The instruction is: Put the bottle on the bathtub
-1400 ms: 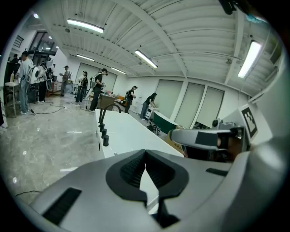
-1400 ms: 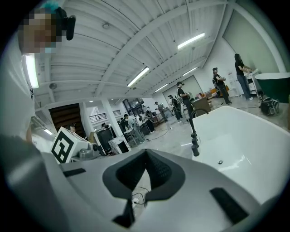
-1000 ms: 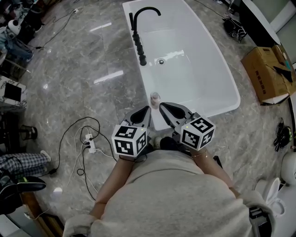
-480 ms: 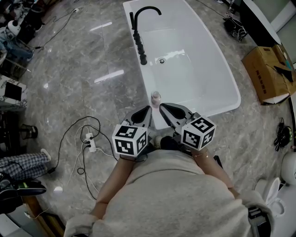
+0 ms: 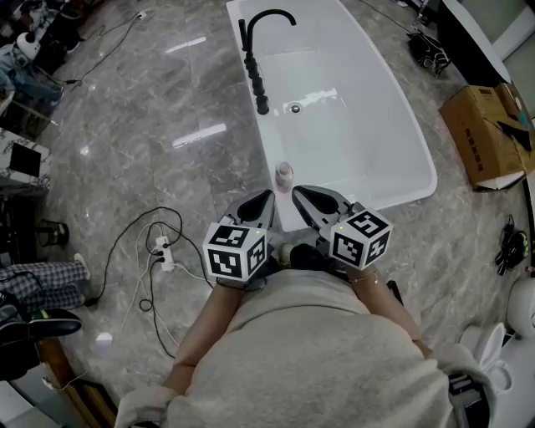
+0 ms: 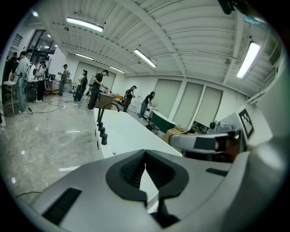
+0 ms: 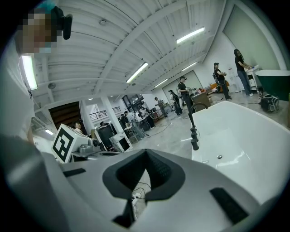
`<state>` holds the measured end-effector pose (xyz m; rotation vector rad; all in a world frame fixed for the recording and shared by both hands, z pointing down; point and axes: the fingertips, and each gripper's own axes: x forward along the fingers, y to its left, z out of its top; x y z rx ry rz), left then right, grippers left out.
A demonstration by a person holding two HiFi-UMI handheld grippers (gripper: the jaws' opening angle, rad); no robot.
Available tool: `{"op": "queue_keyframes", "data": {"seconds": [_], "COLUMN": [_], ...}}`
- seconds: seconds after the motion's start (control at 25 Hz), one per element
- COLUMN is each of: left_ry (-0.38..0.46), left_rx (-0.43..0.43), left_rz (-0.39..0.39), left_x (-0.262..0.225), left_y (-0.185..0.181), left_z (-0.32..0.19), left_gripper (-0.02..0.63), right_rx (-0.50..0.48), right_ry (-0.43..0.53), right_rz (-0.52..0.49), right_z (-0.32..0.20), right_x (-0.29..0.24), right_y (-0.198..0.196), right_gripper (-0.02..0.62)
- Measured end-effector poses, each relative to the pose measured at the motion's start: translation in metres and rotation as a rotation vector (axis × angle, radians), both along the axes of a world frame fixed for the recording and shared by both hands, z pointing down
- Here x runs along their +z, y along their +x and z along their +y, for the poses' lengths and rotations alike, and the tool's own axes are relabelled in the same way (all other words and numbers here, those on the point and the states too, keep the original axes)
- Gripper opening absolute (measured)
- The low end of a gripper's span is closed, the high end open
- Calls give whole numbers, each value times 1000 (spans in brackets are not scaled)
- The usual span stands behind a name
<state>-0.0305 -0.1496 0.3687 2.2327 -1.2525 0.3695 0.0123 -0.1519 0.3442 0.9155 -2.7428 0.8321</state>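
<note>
Trouble from here would most likely come from a stray knock, since the task itself looks done. The small pinkish bottle (image 5: pixel 283 175) stands upright on the rim of the white bathtub (image 5: pixel 422 167), at its near corner on the side of the black faucet (image 5: pixel 266 25), and nothing holds it.

Both claws are drawn in close to the person's body, just short of the bottle and not touching it. The left claw (image 5: pixel 255 203) is pressed together: in the left gripper view its ribbed pads meet at the tip (image 6: pixel 145 152), with only the tub showing beyond them. The right claw (image 5: pixel 313 201) is likewise pressed together, and in the right gripper view its tips join (image 7: pixel 146 152) with nothing pinched between them.

The bottle appears to sit near the outer edge of a narrow, glossy rim, and it looks light and tall for its base. A forward swing of either claw could catch it. It would then tip onto the stone floor (image 5: pixel 125 150) or slide into the basin. The right claw is the nearer threat, since its nose points almost at the bottle. Pulling both claws straight back, not sideways across the rim, would avoid that.

A second risk lies behind on the left, where a power strip (image 5: pixel 163 259) and loose cables lie on the floor. A backward step could snag them, and a stumble could jolt the tub or send a claw into the bottle.
</note>
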Motion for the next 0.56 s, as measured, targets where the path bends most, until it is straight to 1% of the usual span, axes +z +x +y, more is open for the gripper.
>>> {"op": "queue_keyframes", "data": {"seconds": [0.36,0.56], "left_ry": [-8,-11], "left_rx": [1,7], "left_rz": [-4,3], "left_x": [4,7], "left_y": [5,10], "left_z": [3,4], "left_gripper": [8,8], "right_rx": [4,-26], "right_ry": [-3,5], "right_rz": [-6,12], "right_z": [2,8], "right_x": [1,7], "right_y": [4,3], "right_gripper": [-2,-2]}}
